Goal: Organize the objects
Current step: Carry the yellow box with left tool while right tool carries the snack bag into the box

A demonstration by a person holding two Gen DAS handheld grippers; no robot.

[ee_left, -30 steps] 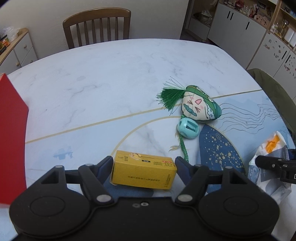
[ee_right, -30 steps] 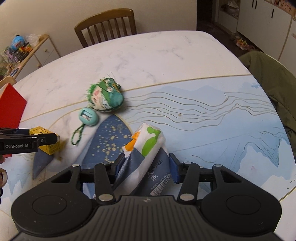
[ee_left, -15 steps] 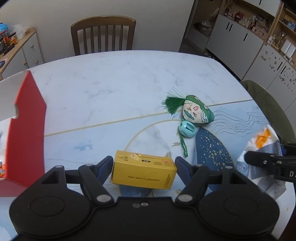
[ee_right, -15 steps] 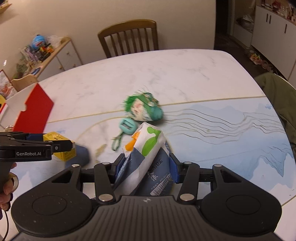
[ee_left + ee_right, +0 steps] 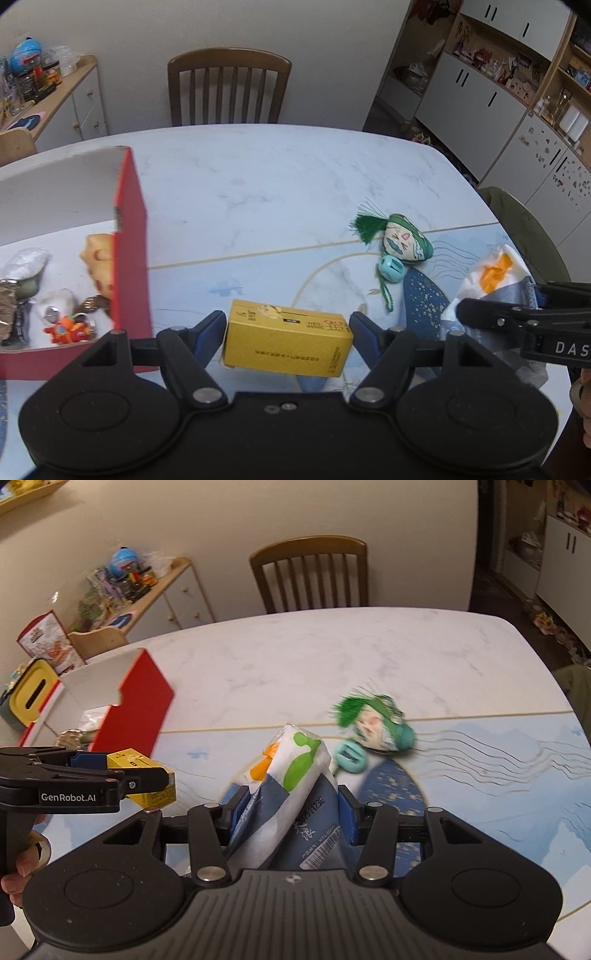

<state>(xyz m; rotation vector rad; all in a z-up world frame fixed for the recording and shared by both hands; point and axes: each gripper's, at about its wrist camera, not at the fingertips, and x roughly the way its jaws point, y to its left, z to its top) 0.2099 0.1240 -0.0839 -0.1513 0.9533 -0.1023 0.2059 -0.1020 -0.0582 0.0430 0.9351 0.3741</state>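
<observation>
My left gripper is shut on a small yellow carton, held above the table to the right of the open red box. The red box holds several small toys and wrapped items. My right gripper is shut on a white and blue snack bag with green and orange print, lifted off the table. The bag and right gripper also show at the right edge of the left wrist view. A green stuffed face charm and its teal clip lie on the table.
The marble-look table has a wooden chair at its far side. A sideboard with toys stands at the left wall. A yellow tissue box sits beyond the red box. A green-draped chair is at the right.
Both grippers have risen and swung left with their loads. The red box has come into view, its inside now visible. The charm and clip stay put on the table.
</observation>
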